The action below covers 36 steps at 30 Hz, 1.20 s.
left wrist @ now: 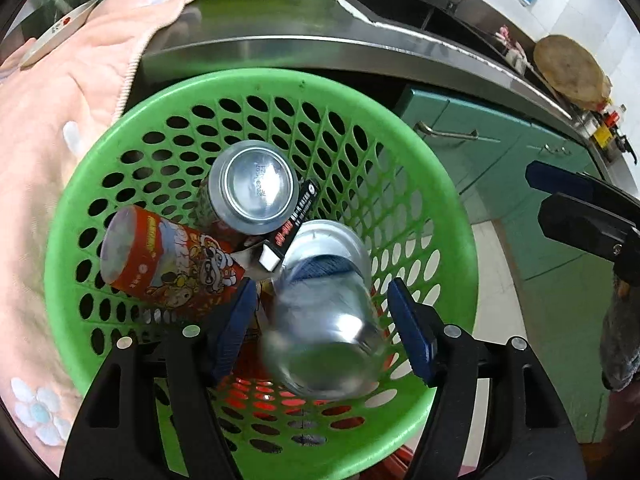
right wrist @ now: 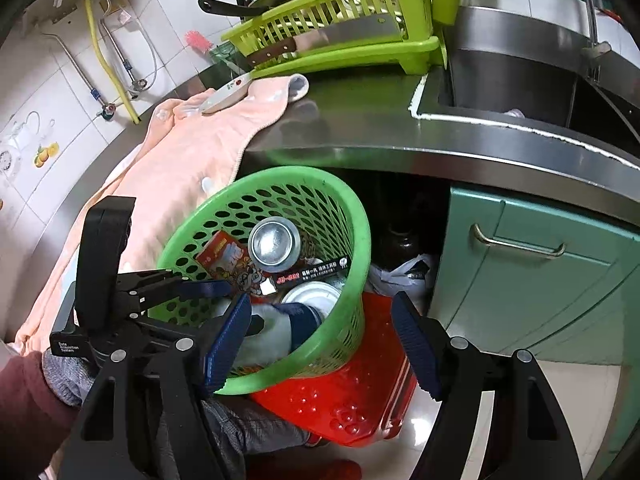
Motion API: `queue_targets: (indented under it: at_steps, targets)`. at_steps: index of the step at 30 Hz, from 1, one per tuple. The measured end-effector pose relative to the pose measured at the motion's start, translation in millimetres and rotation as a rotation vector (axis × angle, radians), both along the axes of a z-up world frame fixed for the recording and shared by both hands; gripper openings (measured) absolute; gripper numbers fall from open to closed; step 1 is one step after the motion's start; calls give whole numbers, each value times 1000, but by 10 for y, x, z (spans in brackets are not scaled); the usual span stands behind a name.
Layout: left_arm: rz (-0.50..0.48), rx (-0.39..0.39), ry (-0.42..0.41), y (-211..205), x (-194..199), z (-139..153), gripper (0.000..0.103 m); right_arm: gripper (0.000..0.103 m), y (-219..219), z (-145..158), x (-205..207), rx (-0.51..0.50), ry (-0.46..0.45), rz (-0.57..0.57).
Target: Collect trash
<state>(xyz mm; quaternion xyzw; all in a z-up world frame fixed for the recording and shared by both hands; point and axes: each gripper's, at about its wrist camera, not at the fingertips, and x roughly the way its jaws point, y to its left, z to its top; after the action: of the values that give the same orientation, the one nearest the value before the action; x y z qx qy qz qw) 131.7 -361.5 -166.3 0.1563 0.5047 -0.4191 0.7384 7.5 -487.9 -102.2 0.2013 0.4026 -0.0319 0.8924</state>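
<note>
A green perforated basket [left wrist: 440, 184] stands below the steel counter edge; it also shows in the right wrist view [right wrist: 352, 216]. It holds a silver can, bottom up [left wrist: 258, 190], a red printed carton [left wrist: 168, 264] and a black flat box [left wrist: 294, 220]. My left gripper [left wrist: 324, 328] is open over the basket; a blurred silver can [left wrist: 324, 312] is between its blue pads, not touching them, and looks loose. My right gripper [right wrist: 320, 340] is open and empty, beside the basket's near rim.
A pink towel [right wrist: 188, 160] hangs over the counter left of the basket, with a plate [right wrist: 224, 94] on it. A green dish rack [right wrist: 340, 40] and a steel sink [right wrist: 520, 76] are behind. Teal cupboard doors [right wrist: 540, 272] are right; a red stool [right wrist: 352, 392] is under the basket.
</note>
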Motion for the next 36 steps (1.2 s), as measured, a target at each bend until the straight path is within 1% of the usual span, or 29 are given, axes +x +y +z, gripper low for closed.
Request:
queue_targets:
  at_steps: [6,8,12,15,18,19,20,24,26,29,32,36]
  targets:
    - [33,-29,-24,185,-2,190,69,70,102,103,-34,-7,-21,10]
    - [48,-45,-40,275,-20,290,72,70,151,131,-40,-7,-26,13]
    - [78,-70,-74,445,-53,473,73,70,241,184,-52,-9,-33,25]
    - [110,-94,-100,636,-70,631,77,70,341,257,-58,-17,-47,39]
    - [151,-97,-133,844,-90,777,78,72,460,328,-62,-37,-59,50]
    - [162,-102,-142,919,-100,823,80,76,531,363,-61,-54,-63,53]
    - [179,-100,-159,995,-111,872,83,76,577,382,-63,-64,-66,58]
    - [239,-107,-217,1269,-164,1040,86,76,844,491,-53,-115,-88,79]
    - [273,-117,-246,1443,-210,1149,92,79,978,526,-41,-116,-93,93]
    - [321,-111,-301,1660,-276,1260,97,80,1146,582,0,-111,-105,117]
    - [375,-114,-328,1913,-325,1369,97,84,1325,648,30,-119,-118,137]
    - [454,-122,-357,2248,-378,1481,97,86,1564,743,59,-142,-131,162]
